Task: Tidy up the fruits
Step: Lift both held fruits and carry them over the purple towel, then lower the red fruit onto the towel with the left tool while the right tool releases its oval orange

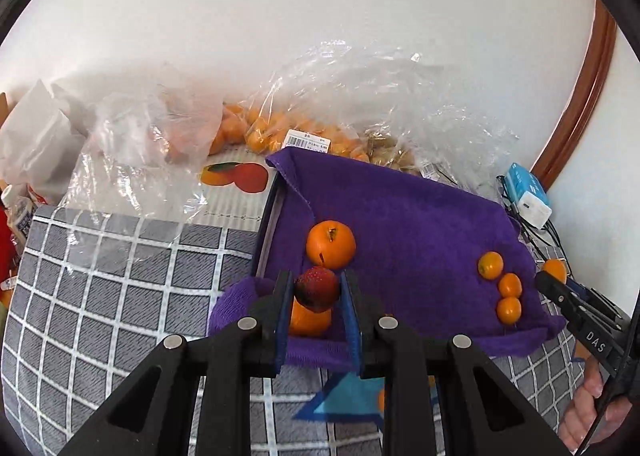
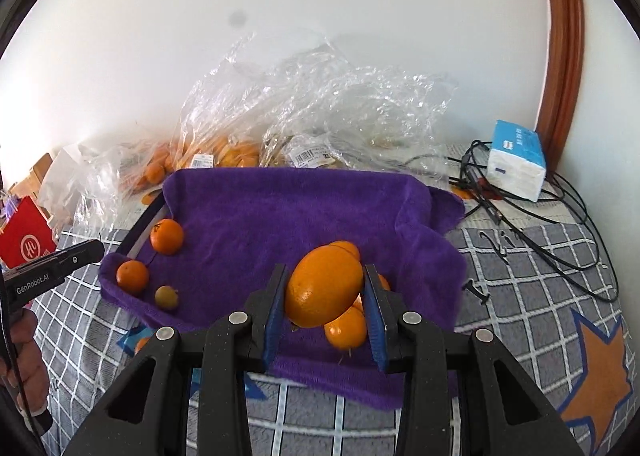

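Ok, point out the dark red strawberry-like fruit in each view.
Left wrist view: dark red strawberry-like fruit, lower centre, clamped between the left gripper jaws.
Right wrist view: not visible; the left gripper's tip enters at the left edge.
Shared landmark: purple towel.

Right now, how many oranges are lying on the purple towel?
5 oranges: two at the left end of the towel, three in a row at its right. More may be hidden.
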A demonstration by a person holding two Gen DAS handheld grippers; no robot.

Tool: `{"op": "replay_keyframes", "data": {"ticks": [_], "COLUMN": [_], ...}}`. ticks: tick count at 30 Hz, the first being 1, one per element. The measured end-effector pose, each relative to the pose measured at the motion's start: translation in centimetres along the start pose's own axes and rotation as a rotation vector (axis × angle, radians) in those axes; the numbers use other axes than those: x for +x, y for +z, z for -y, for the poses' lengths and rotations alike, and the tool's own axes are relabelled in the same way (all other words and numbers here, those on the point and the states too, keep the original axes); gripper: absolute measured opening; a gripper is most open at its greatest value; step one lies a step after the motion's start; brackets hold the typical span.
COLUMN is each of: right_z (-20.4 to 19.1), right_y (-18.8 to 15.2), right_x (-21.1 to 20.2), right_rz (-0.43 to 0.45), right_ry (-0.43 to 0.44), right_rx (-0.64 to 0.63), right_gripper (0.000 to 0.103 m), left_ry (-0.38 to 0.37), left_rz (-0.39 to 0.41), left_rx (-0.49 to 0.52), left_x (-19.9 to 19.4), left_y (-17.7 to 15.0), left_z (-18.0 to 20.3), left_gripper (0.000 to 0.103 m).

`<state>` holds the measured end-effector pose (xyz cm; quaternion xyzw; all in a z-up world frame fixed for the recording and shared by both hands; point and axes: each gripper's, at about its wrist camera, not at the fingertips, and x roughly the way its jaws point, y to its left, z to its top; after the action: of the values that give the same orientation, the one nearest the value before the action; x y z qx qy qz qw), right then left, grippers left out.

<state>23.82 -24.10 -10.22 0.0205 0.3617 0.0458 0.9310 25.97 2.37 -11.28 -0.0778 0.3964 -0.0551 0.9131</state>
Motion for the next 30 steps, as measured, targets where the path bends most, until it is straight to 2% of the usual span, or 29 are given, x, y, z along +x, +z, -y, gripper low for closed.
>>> {"op": "replay_keyframes", "data": {"ticks": [6,11,18,25,30], "right_z": [0.2,-1.2,-2.2,-1.8,-1.5], "right_y": [-0.1,-1.0,-1.4,-1.3,-1.4], "right_x": [4.2,5.9,6.8,7.2,6.5], "right_rz": [-0.089,-0.129,-0.125,-0.122,-0.135], "right_ry": [0.026,0.023,-0.031,-0.032,-0.038], "right_rx": [-0.002,-0.078,-0.158,-0.149,-0.123], "right_gripper": [0.036,0.036,0.036,0.036,0.039], "left_ry": [-0.007,-0.008,-0.005,0.032,0.019], "left_rz": [-0.044,-0.082,-0.100,-0.104,-0.106], "left_rx": [0.007,0.034,0.104,0.146,0.129], "left_x": [3.1,5.1,6.3,7.0,6.8], "left_y": [0.4,0.0,-0.3,-0.4,-0.2], "left_z": [0.9,2.0,3.3,4.1,3.8], "left_gripper": [0.023,0.023,0.023,0.023,0.023]}}
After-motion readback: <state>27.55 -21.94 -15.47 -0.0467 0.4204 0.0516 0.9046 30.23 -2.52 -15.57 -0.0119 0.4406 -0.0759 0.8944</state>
